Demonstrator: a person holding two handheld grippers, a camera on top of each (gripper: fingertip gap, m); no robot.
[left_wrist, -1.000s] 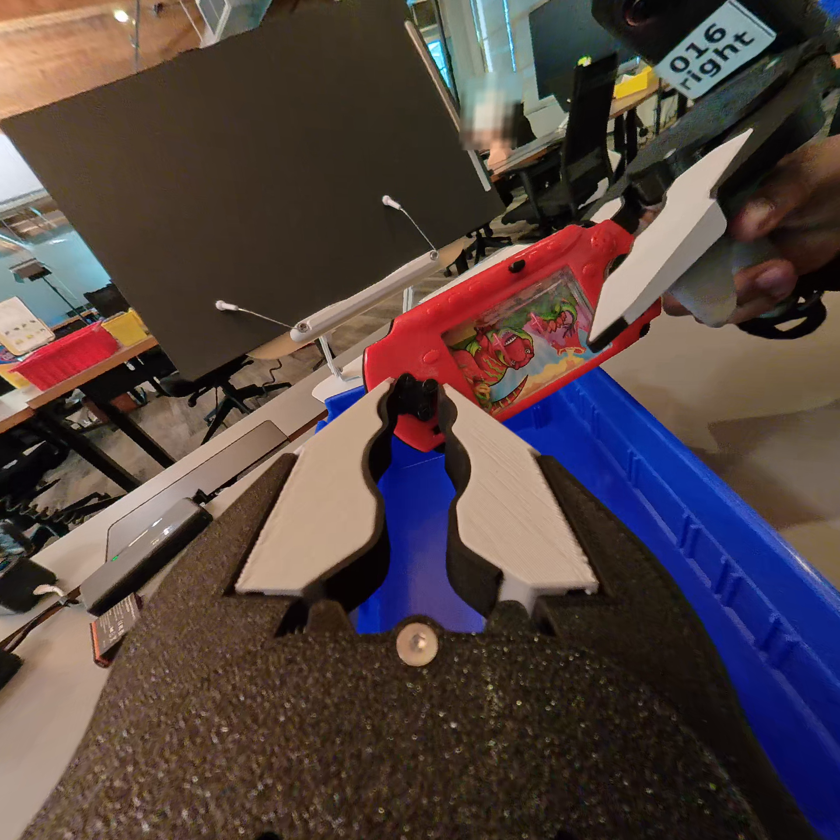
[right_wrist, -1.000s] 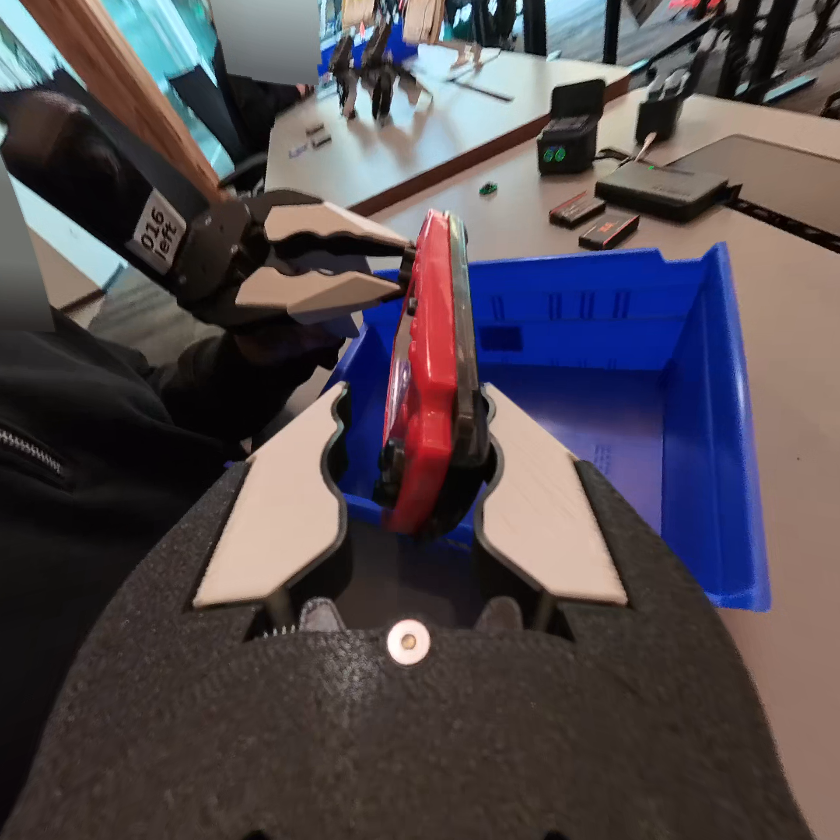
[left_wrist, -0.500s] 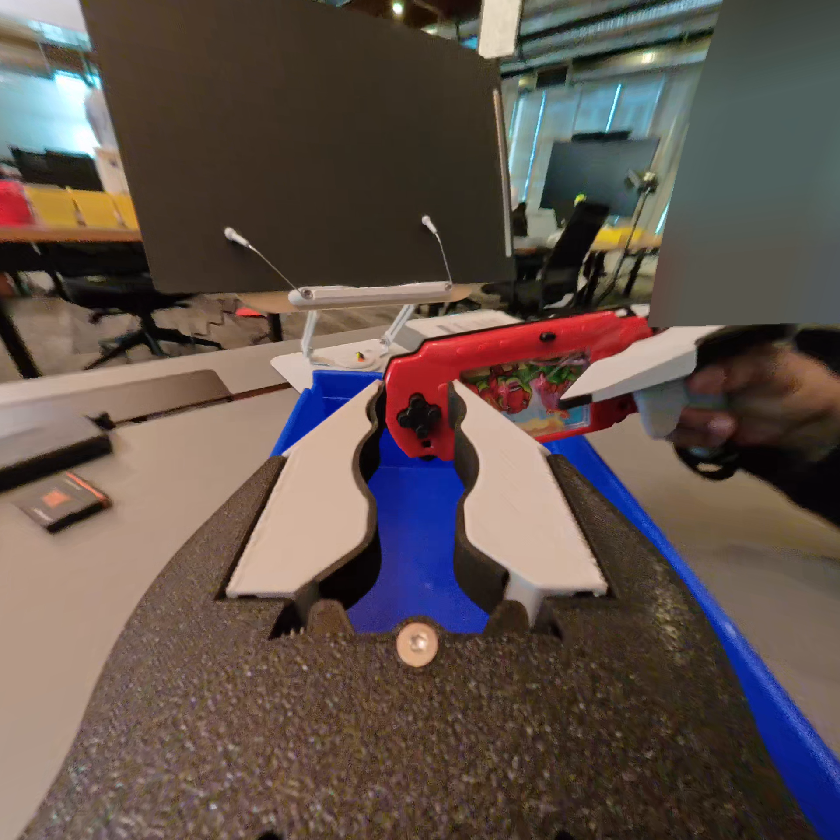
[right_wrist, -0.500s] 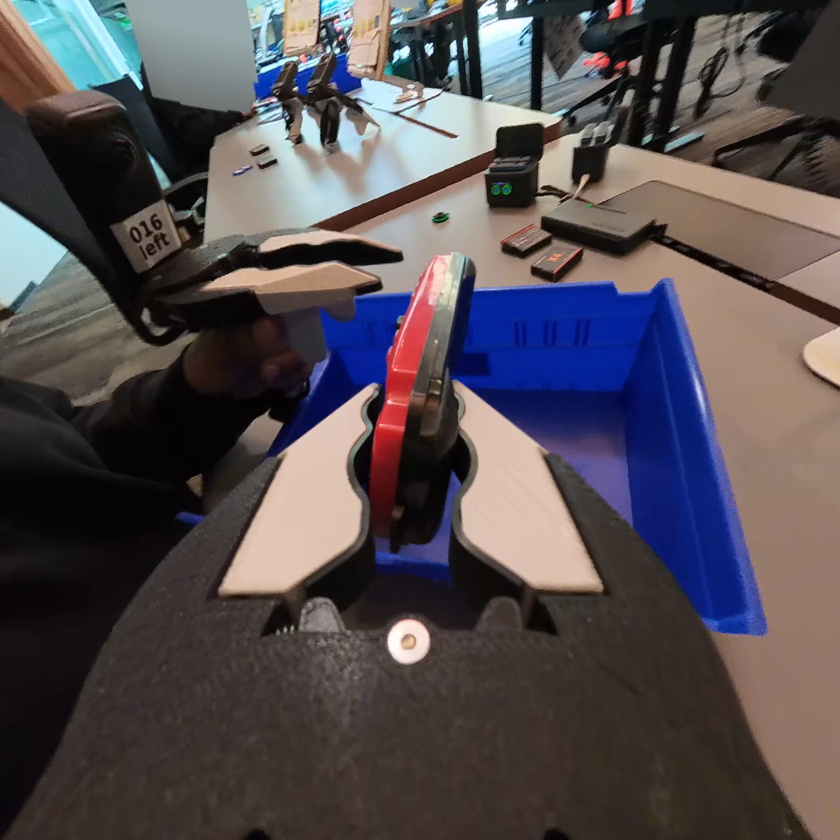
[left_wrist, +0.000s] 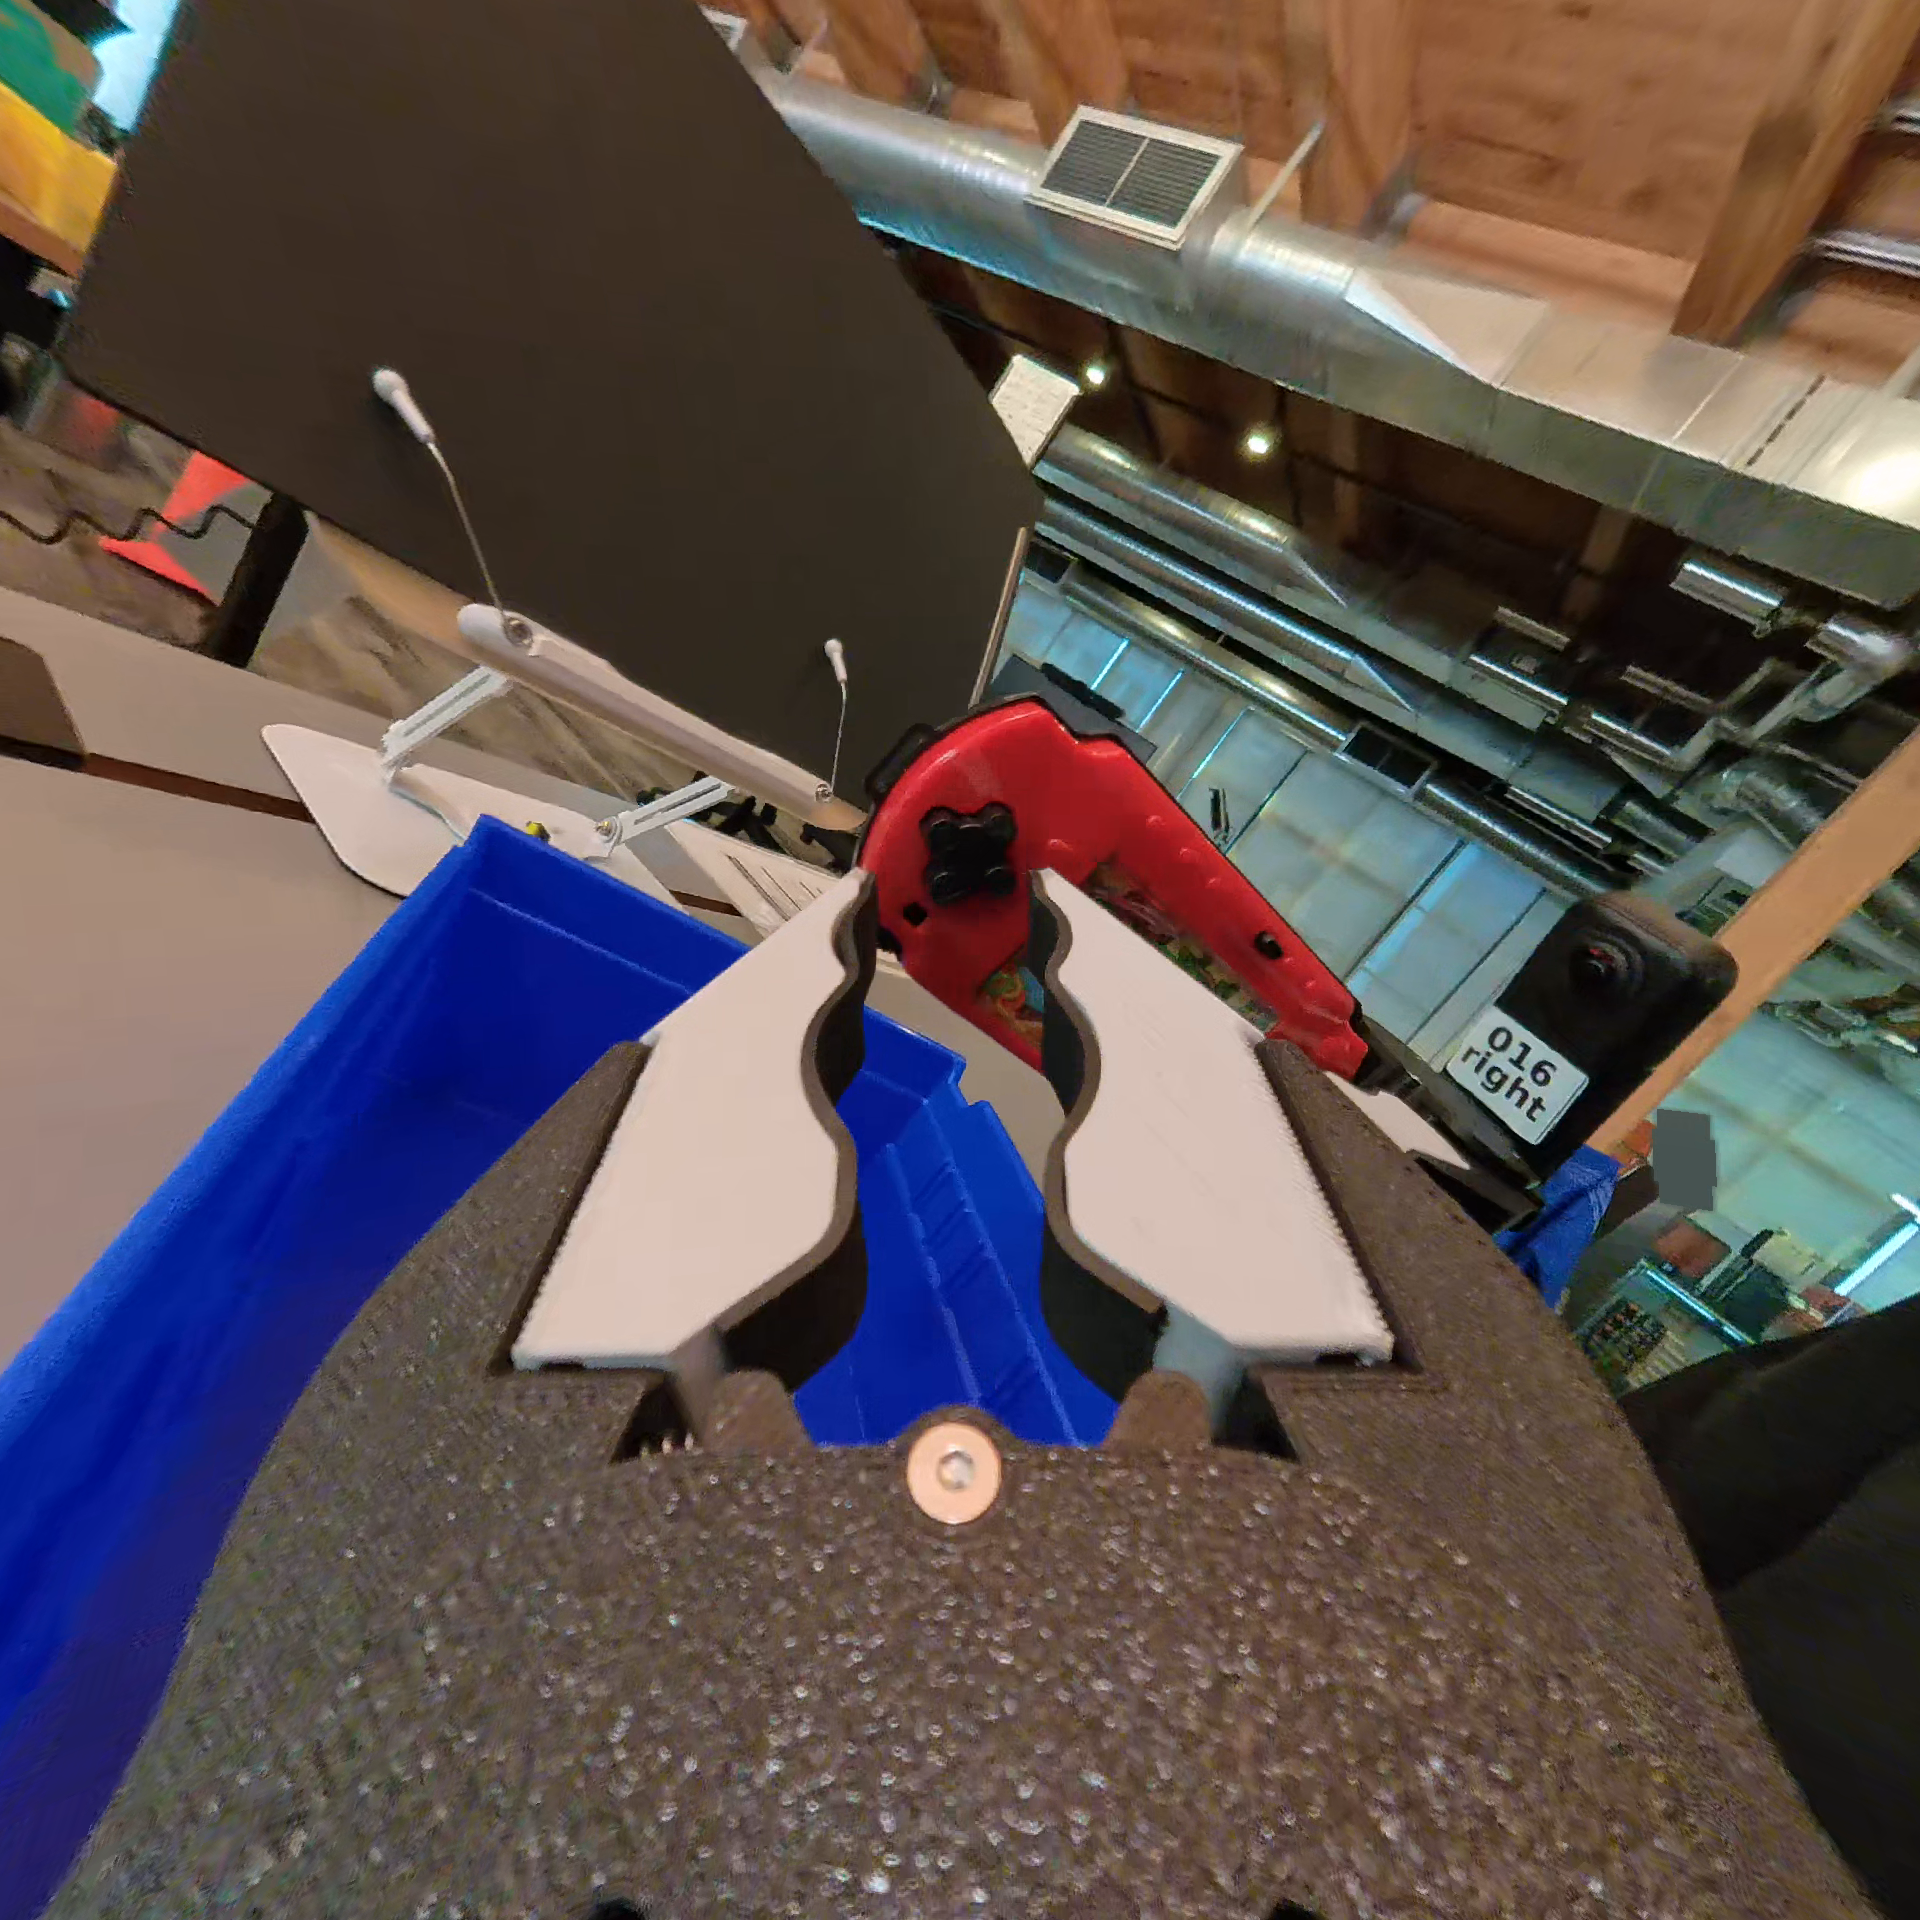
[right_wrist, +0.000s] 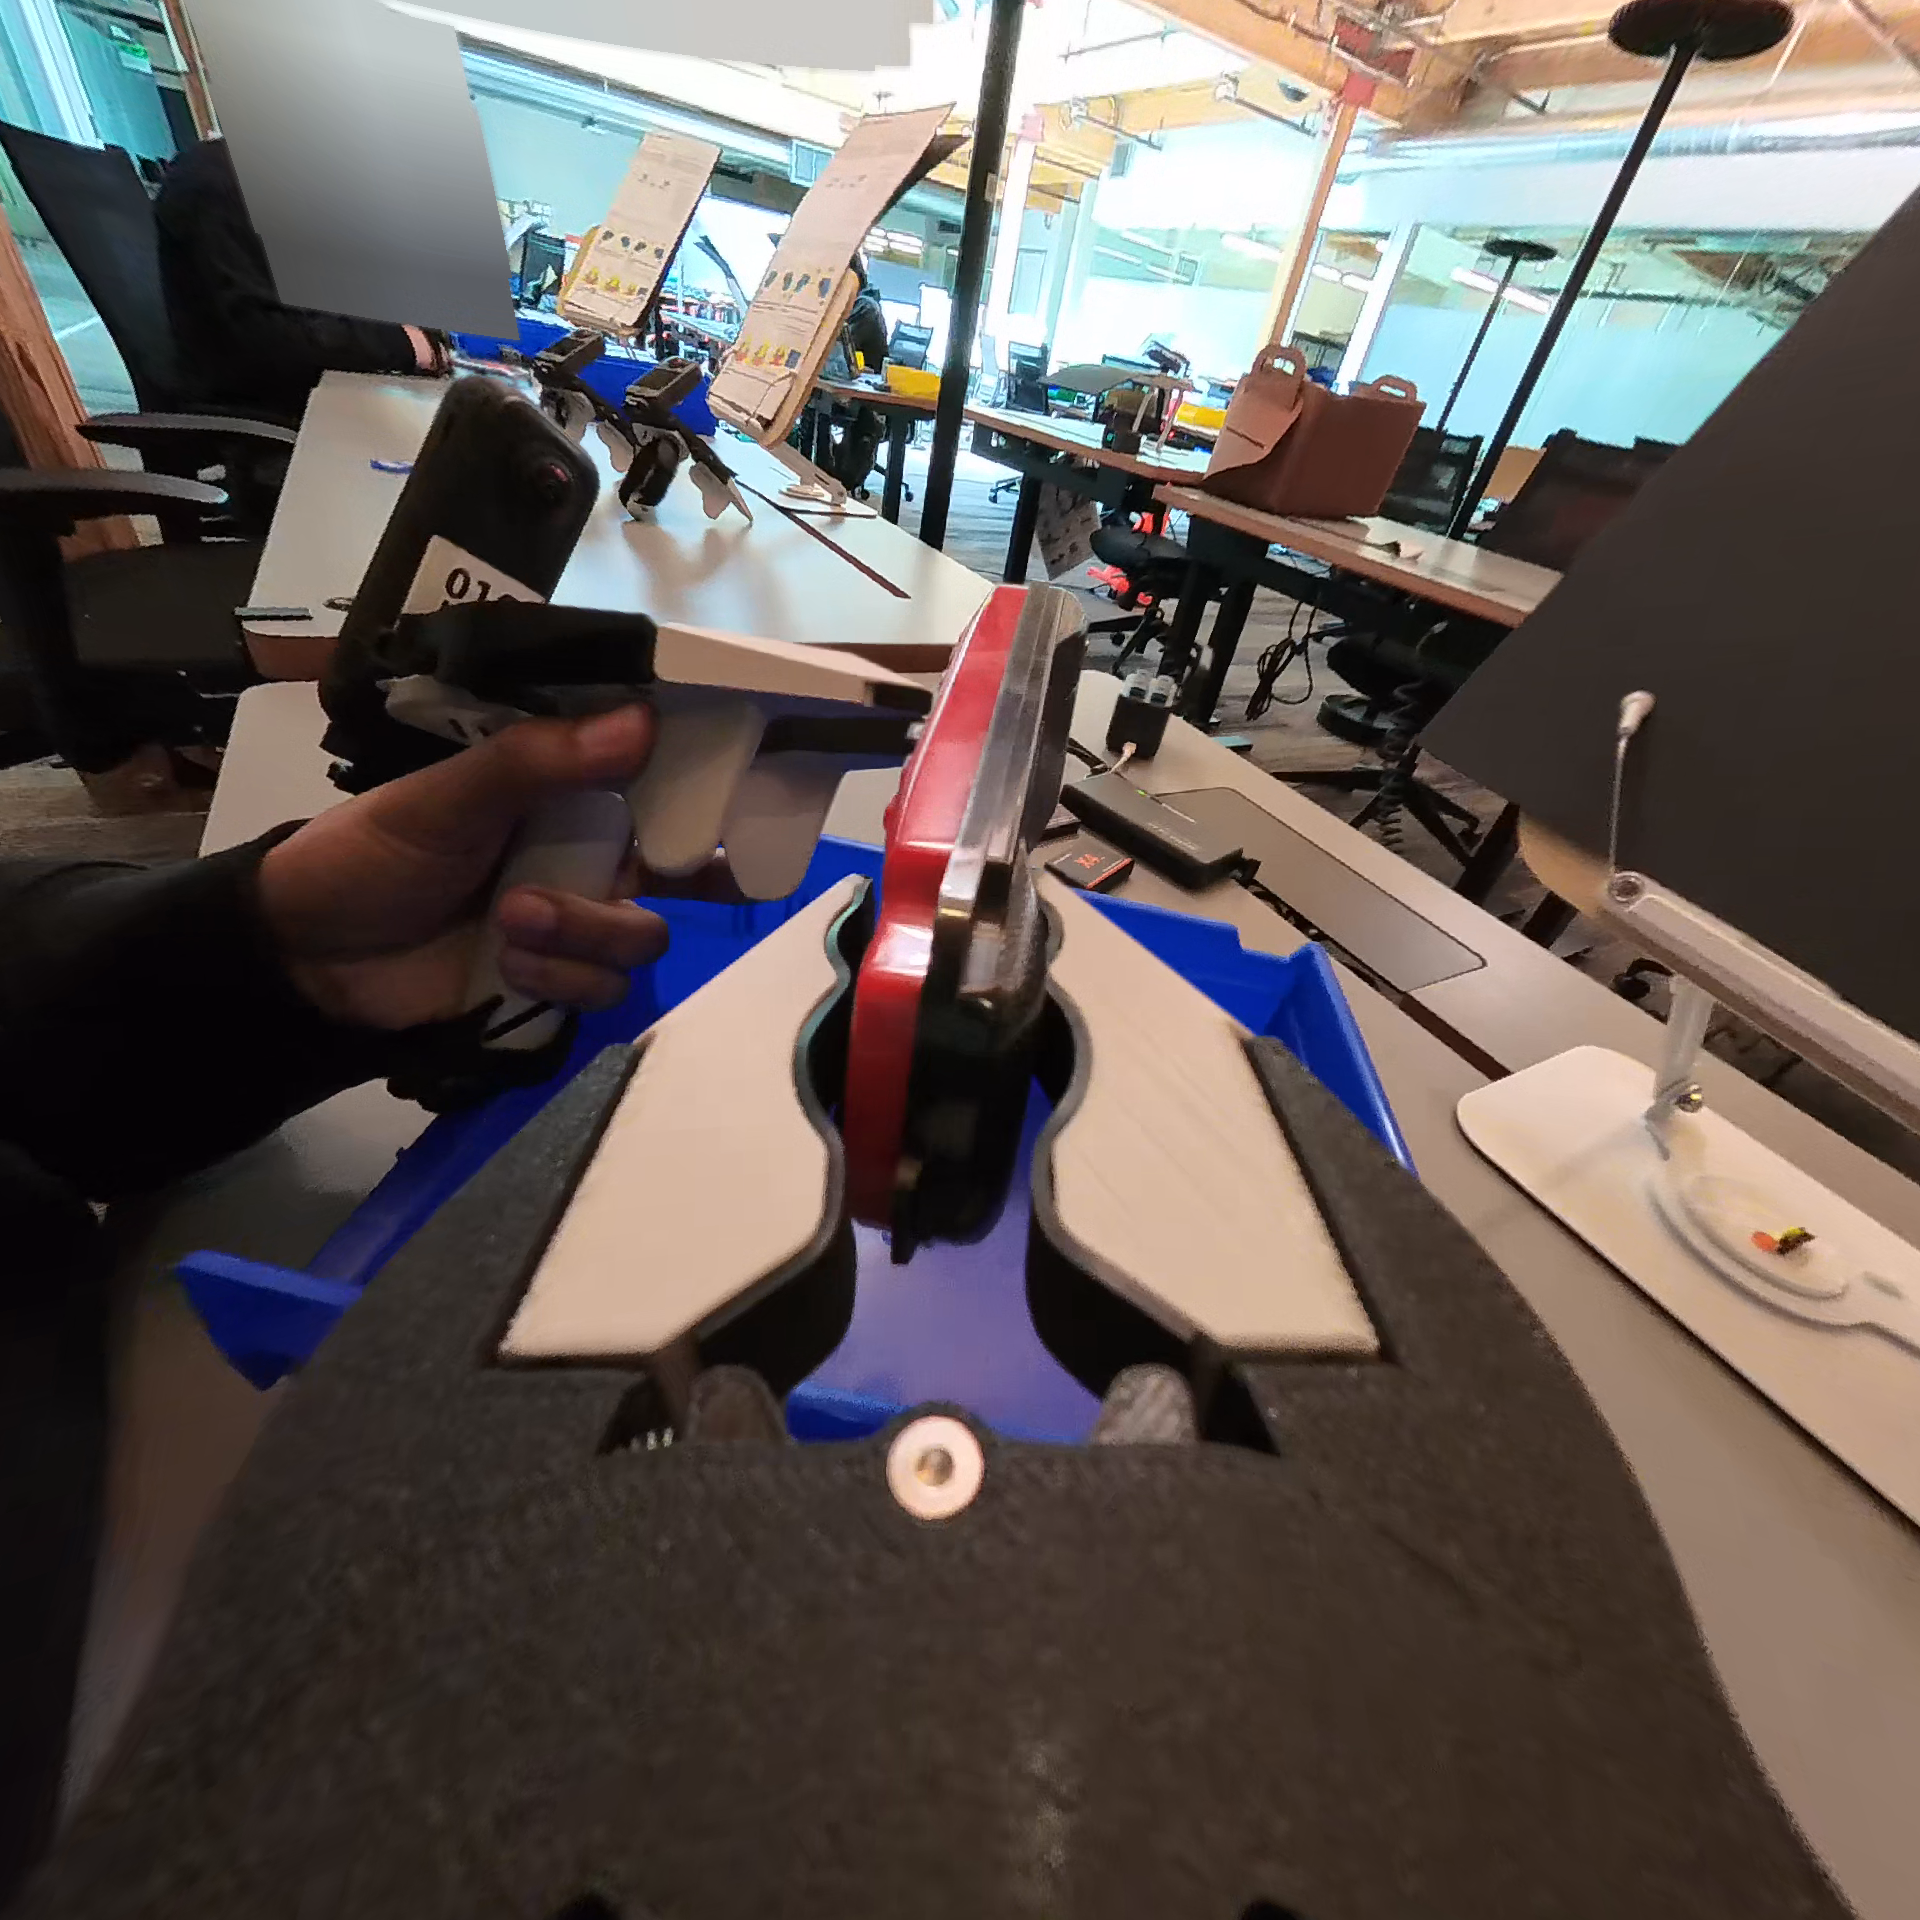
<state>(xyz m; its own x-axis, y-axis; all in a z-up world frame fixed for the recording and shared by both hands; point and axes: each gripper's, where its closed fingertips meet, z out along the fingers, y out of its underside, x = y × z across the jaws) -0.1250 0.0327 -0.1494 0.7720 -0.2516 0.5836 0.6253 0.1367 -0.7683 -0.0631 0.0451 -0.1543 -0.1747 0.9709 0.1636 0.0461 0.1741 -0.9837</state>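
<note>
A red handheld toy game (right_wrist: 894, 1039) with a black cross pad and a colourful picture window is held edge-on in my right gripper (right_wrist: 956, 914), which is shut on its lower end above a blue bin (right_wrist: 1299, 997). In the left wrist view the toy (left_wrist: 1101, 831) faces me, with the cross pad just above my left gripper (left_wrist: 951, 883). The left jaws stand a little apart, tips against the toy's face near its pad end. The bin (left_wrist: 416, 1039) lies below both grippers. A hand (right_wrist: 436, 883) holds the left gripper.
A black board (left_wrist: 520, 312) leans on a white stand (left_wrist: 623, 696) behind the bin; the stand's base plate (right_wrist: 1662, 1195) lies right of it. A black box (right_wrist: 1153, 831), a small card (right_wrist: 1086, 862) and a dark tablet (right_wrist: 1351, 914) lie beyond the bin on the grey table. One gripper's finger ends stand about 7 centimetres off the other's.
Both grippers and the toy have risen and tilted upward. The cross pad, earlier between the left tips, now sits above them, and the left jaws have widened slightly. The right gripper keeps its hold.
</note>
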